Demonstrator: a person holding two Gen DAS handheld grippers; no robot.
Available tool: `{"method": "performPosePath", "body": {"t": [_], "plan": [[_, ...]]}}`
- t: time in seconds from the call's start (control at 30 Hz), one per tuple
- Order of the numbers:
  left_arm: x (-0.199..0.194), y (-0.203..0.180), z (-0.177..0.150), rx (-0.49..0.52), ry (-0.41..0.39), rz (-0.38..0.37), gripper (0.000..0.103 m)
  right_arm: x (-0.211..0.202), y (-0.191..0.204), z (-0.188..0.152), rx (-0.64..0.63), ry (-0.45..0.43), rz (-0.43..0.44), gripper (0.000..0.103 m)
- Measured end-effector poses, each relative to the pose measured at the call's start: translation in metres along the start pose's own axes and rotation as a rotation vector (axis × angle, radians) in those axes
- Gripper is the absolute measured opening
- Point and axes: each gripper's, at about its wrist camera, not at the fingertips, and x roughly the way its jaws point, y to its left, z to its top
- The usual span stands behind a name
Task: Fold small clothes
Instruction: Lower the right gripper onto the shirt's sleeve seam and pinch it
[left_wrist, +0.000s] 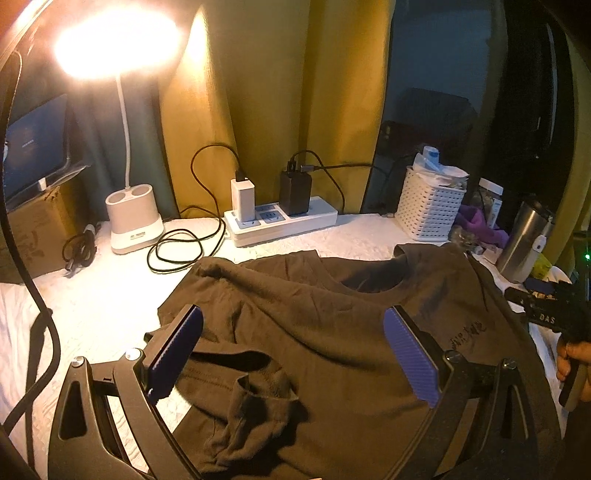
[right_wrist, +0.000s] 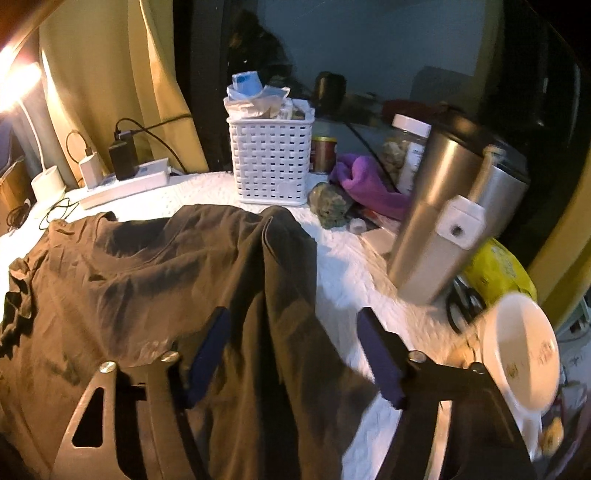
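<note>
Left wrist view: your left hand-held gripper (left_wrist: 293, 354) hangs wide open and empty over the brown T-shirt (left_wrist: 314, 332) at frame centre, collar towards the power strip (left_wrist: 280, 221), lying flat for folding.
Right wrist view: your right hand-held gripper (right_wrist: 293, 360), partly open, straddles the shirt's right edge, lower centre, holding nothing, ready to pinch.

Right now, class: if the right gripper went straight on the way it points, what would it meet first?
Most likely the brown shirt, whose right edge lies between the open right gripper's fingers; depth is uncertain.
</note>
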Motion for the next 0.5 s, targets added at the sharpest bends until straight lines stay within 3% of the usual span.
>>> {"method": "performPosePath", "body": {"t": [0.2,0.27,0.37,0.43,0.5], "plan": [[0.017,-0.004,0.006,0.005,0.026,0.012,0.098,0.032,0.0,0.02,-0.031,0.017,0.047,0.063],[0.022,-0.005,0.008,0.009,0.033,0.018,0.098,0.042,0.002,0.024,-0.036,0.03,0.075,0.056],[0.026,-0.005,0.011,0.015,0.04,0.027,0.098,0.055,0.004,0.027,-0.04,0.05,0.097,0.035],[0.029,-0.005,0.012,0.015,0.045,0.032,0.098,0.058,0.005,0.025,-0.044,0.061,0.104,0.016],[0.032,-0.005,0.013,0.015,0.051,0.037,0.098,0.057,0.002,0.024,-0.038,0.058,0.097,0.008]]}}
